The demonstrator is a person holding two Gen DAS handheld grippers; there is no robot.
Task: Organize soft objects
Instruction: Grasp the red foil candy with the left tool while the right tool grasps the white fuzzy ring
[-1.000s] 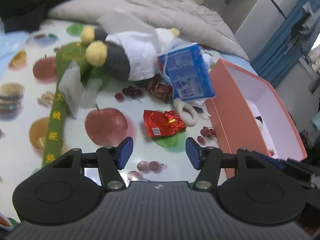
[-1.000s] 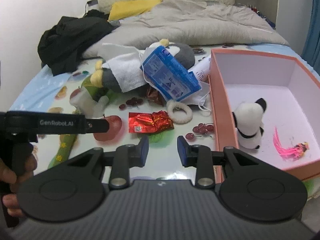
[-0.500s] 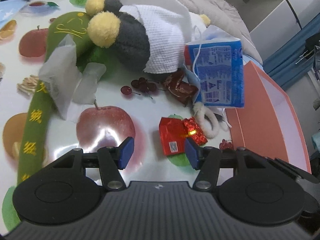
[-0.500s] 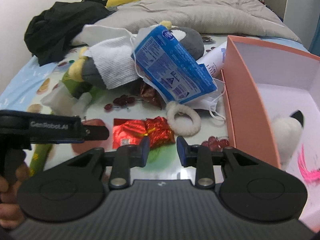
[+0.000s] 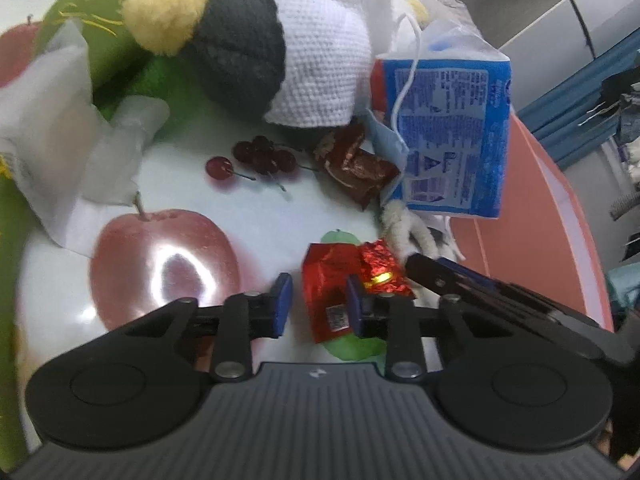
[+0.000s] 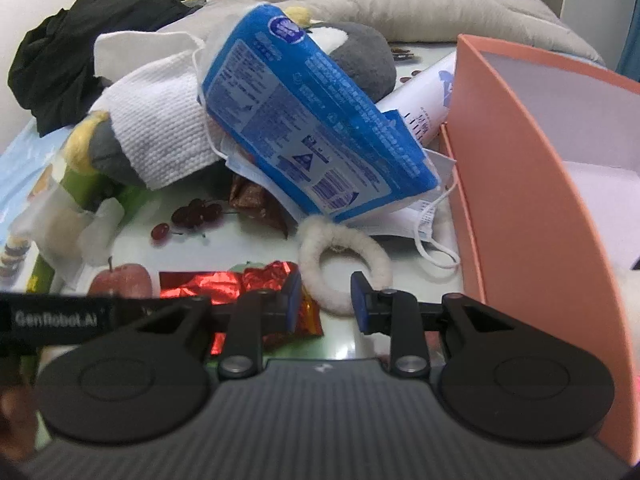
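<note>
Right wrist: fluffy white ring (image 6: 345,270).

two handheld grippers work low and close together, each seen from its own wrist camera. the left gripper (image 5: 316,304) points forward and down, blue-padded fingers (image 5: 280,300) parted with a clear gap between them. the right gripper (image 6: 325,300) is likewise spread, its blue pads (image 6: 359,300) apart and gripping nothing. the right gripper's black fingers reach into the left camera's frame from the right side, just beside the left gripper's tip.
</note>
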